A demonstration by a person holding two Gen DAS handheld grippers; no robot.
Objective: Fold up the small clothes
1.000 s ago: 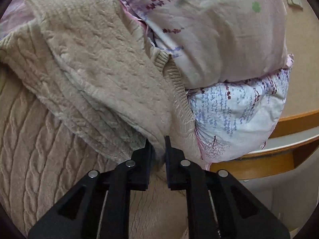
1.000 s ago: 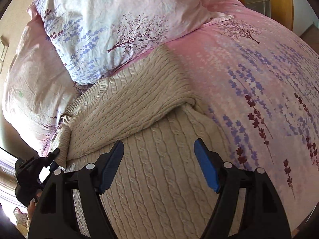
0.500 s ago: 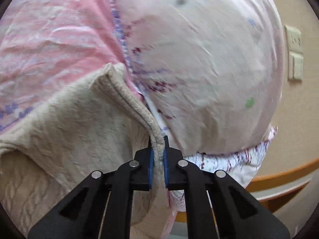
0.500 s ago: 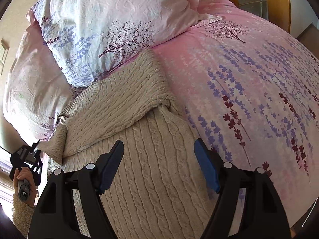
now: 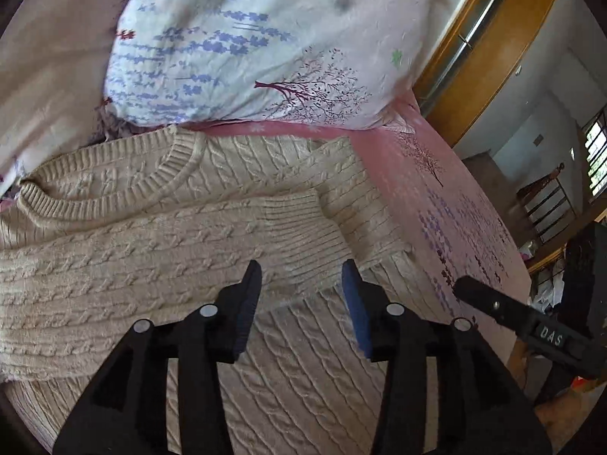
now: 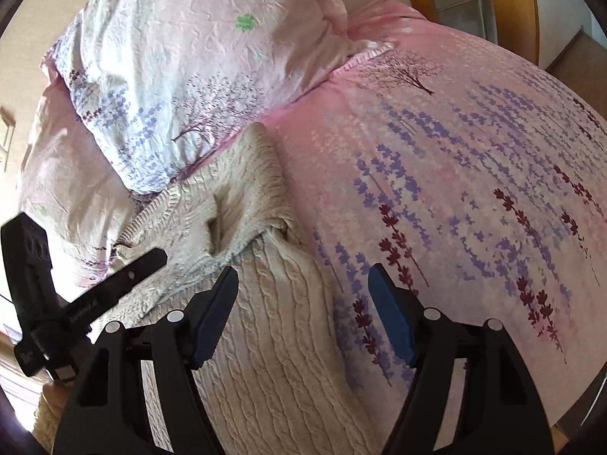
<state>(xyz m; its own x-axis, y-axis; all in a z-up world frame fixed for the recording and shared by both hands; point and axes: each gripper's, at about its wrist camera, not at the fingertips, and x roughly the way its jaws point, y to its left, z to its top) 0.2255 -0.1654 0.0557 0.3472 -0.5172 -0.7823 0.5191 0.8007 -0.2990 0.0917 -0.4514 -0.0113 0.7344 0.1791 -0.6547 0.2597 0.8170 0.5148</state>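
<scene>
Left gripper (image 5: 301, 278): jaws wide apart, nothing held, hovering above the sleeve (image 5: 159, 265) cuff. Right gripper (image 6: 303, 284): jaws wide apart, nothing held, hovering over the sweater (image 6: 265, 341) edge, one finger above the knit, the other above the bedspread (image 6: 474, 189).

Sweater (image 5: 303, 390): beige cable knit, lying flat on the bed, collar (image 5: 114, 185) just beside the pillow (image 5: 265, 49). Sleeve folded across the sweater chest, ribbed cuff ending near the sweater's far side. Opposite side of the sweater also turned inward, bunched at the fold in the right wrist view.

Pillow (image 6: 197, 76): white with purple floral print, at the head of the bed, touching the sweater top. Second pillow (image 6: 64, 174) beside the first pillow. Wooden headboard (image 5: 489, 49) behind the pillow.
</scene>
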